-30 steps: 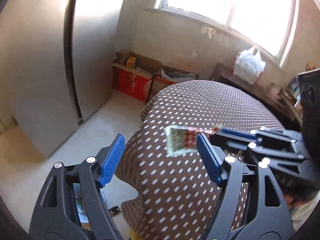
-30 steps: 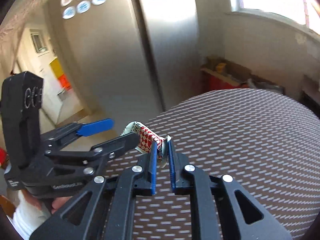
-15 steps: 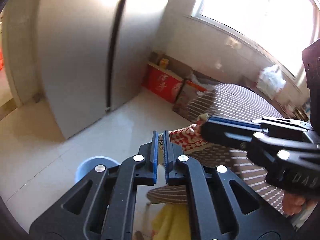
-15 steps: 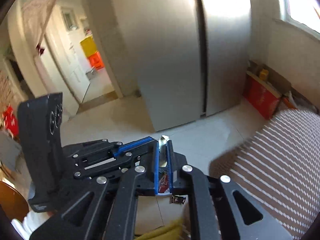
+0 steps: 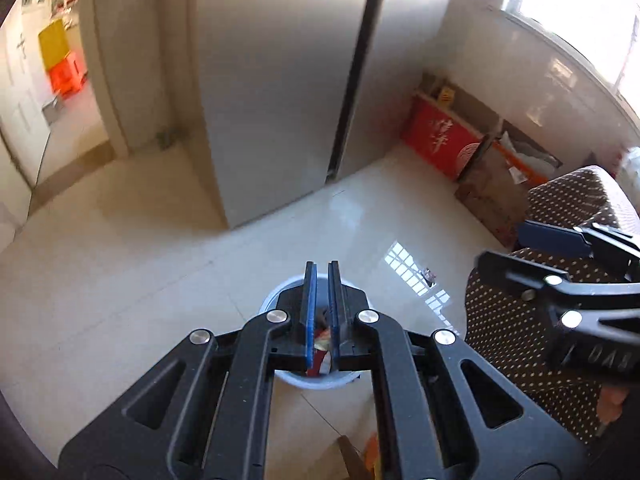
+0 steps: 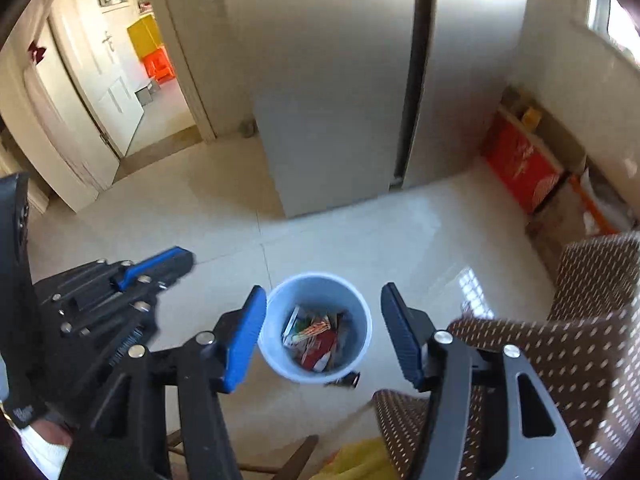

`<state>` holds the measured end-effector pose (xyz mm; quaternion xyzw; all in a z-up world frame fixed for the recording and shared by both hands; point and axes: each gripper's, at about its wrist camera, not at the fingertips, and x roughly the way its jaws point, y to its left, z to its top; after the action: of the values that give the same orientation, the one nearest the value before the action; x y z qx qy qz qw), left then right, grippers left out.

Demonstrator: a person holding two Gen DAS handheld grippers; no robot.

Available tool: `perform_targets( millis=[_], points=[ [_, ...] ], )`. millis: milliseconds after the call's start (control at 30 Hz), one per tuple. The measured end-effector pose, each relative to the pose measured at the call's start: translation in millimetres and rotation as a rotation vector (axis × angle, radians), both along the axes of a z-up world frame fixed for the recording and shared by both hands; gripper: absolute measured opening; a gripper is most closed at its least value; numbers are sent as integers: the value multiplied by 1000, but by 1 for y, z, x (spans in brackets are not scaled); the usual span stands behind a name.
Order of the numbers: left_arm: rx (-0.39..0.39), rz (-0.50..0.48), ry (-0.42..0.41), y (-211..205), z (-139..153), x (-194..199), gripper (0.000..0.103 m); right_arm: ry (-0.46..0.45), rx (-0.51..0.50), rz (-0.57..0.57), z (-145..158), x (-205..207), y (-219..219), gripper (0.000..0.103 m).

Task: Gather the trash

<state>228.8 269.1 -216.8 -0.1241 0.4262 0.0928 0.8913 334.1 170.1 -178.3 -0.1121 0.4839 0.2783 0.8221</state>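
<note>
Right gripper (image 6: 322, 334) gapes above the bin (image 6: 276, 344) (wrappers (image 6: 314, 338) inside).

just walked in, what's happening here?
A person with two handheld grippers is collecting trash into a light blue bin on the tiled floor. The right gripper hangs open above the bin, which already holds several wrappers. The left gripper is over the bin too, its pads nearly together; whether it grips anything is unclear. A small dark scrap lies on the floor beside the bin. A polka-dot tablecloth sits to the right.
</note>
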Motion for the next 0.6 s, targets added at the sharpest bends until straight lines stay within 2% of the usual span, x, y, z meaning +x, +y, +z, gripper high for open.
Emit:
perform_targets(
  millis=[100, 167, 267, 300, 333, 367, 400, 467, 600],
  points=[
    [10, 22, 18, 1, -3, -8, 6, 40, 13, -17, -2, 1, -10, 59],
    [27, 39, 29, -4, 0, -12, 6, 30, 41, -16, 5, -5, -18, 60],
    [46, 49, 16, -13, 12, -26, 7, 4, 95, -21, 21, -15, -31, 68],
    [52, 54, 6, -17, 18, -32, 12, -3, 114, -23, 28, -22, -35, 69],
    [56, 58, -1, -18, 20, -38, 36, -12, 134, -22, 35, -26, -41, 71],
    [69, 65, -19, -24, 28, -44, 78, -29, 152, -21, 44, -32, -48, 75],
    [98, 76, -53, -31, 36, -52, 85, -48, 165, -22, 52, -38, -54, 76],
    [146, 70, -117, -46, 50, -68, 85, -99, 198, -21, 70, -55, -72, 78],
    [133, 61, -118, -67, 66, -89, 86, -176, 243, -36, 98, -88, -108, 86]
  ],
)
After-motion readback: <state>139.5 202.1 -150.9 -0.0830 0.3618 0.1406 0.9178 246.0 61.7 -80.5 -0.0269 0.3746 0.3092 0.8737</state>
